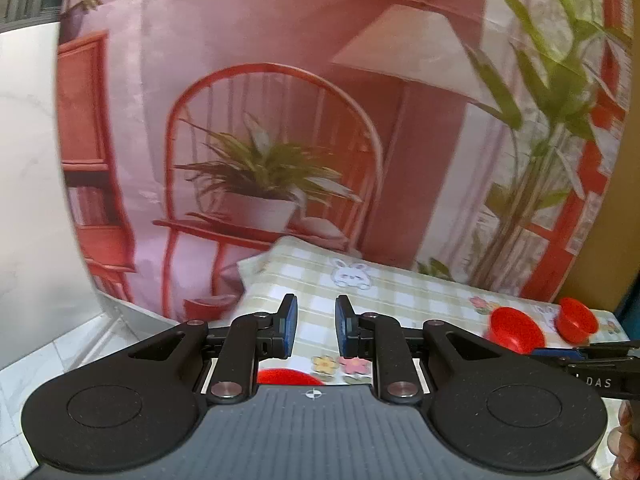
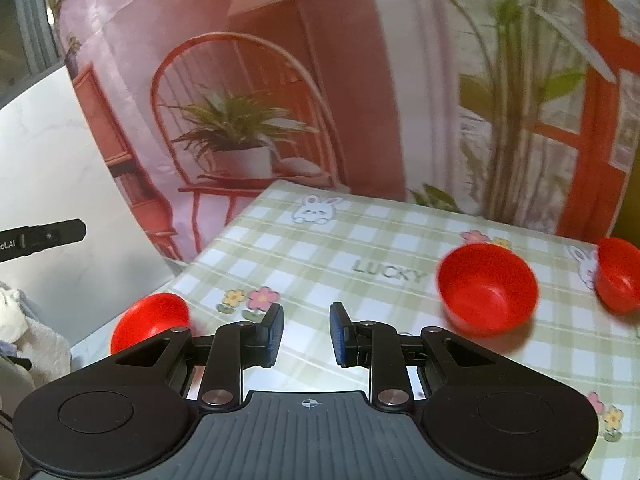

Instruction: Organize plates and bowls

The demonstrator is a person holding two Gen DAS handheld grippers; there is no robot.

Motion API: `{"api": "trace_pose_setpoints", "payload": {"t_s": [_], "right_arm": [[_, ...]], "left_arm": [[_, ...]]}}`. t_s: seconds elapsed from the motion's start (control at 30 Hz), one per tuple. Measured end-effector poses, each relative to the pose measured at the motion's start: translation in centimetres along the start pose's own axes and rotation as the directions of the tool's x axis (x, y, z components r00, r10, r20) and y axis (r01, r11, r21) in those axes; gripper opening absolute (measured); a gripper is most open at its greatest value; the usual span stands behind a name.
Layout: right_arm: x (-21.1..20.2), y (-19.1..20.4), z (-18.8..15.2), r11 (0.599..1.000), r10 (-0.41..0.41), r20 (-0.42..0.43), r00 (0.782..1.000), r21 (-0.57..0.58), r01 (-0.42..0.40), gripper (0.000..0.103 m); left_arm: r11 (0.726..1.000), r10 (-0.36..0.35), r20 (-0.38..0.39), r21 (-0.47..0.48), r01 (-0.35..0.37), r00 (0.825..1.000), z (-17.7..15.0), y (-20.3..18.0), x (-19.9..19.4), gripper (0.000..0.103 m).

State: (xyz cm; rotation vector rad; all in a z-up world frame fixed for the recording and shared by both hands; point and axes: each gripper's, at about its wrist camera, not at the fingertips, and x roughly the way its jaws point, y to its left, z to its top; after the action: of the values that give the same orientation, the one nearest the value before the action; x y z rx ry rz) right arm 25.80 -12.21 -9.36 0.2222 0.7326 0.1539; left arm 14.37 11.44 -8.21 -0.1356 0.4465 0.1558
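Note:
Three red bowls stand on a green-checked tablecloth [image 2: 360, 248]. In the right wrist view one bowl [image 2: 486, 288] sits right of centre, a second bowl [image 2: 618, 274] at the far right edge, and a third bowl [image 2: 150, 320] at the table's left edge. My right gripper [image 2: 306, 334] is open above the cloth, holding nothing. In the left wrist view my left gripper [image 1: 316, 326] is open and empty over the cloth [image 1: 400, 292]. A red bowl [image 1: 286, 377] peeks out just beneath it. Two more bowls, one [image 1: 516, 330] and another [image 1: 576, 320], lie far right. The right gripper's black body [image 1: 592, 364] enters there.
A printed backdrop [image 1: 280, 120] with a red chair and plants hangs behind the table. A white wall panel [image 2: 40, 160] and tiled floor [image 1: 48, 360] lie to the left. The left gripper's black tip [image 2: 44, 236] shows at the left of the right wrist view. A hand [image 1: 626, 440] is at the lower right.

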Motion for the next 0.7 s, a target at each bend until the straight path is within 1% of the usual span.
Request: {"api": "trace_pose_setpoints", "payload": {"t_s": [0.27, 0.4, 0.5, 0.7], "right_arm": [[2.8, 4.0, 1.0, 0.998, 0.012, -0.016, 1.000, -0.056, -0.013, 0.023], [4.3, 5.6, 1.2, 0.997, 0.026, -0.028, 0.999, -0.070, -0.027, 0.023], [5.7, 6.7, 1.2, 0.996, 0.038, -0.055, 0.998, -0.072, -0.042, 0.023], [8.6, 8.8, 1.3, 0.994, 0.059, -0.100, 0.993, -0.087, -0.068, 0.023]], "left_arm": [[0.998, 0.055, 0.004, -0.002, -0.055, 0.998, 0.2, 3.6, 0.5, 0.021], [0.997, 0.077, -0.019, -0.001, -0.077, 0.997, -0.2, 5.3, 1.1, 0.021], [0.996, 0.092, -0.044, 0.006, -0.092, 0.995, -0.6, 6.3, 1.4, 0.021], [0.996, 0.094, -0.093, 0.013, -0.093, 0.991, -1.9, 8.1, 2.4, 0.021]]}}
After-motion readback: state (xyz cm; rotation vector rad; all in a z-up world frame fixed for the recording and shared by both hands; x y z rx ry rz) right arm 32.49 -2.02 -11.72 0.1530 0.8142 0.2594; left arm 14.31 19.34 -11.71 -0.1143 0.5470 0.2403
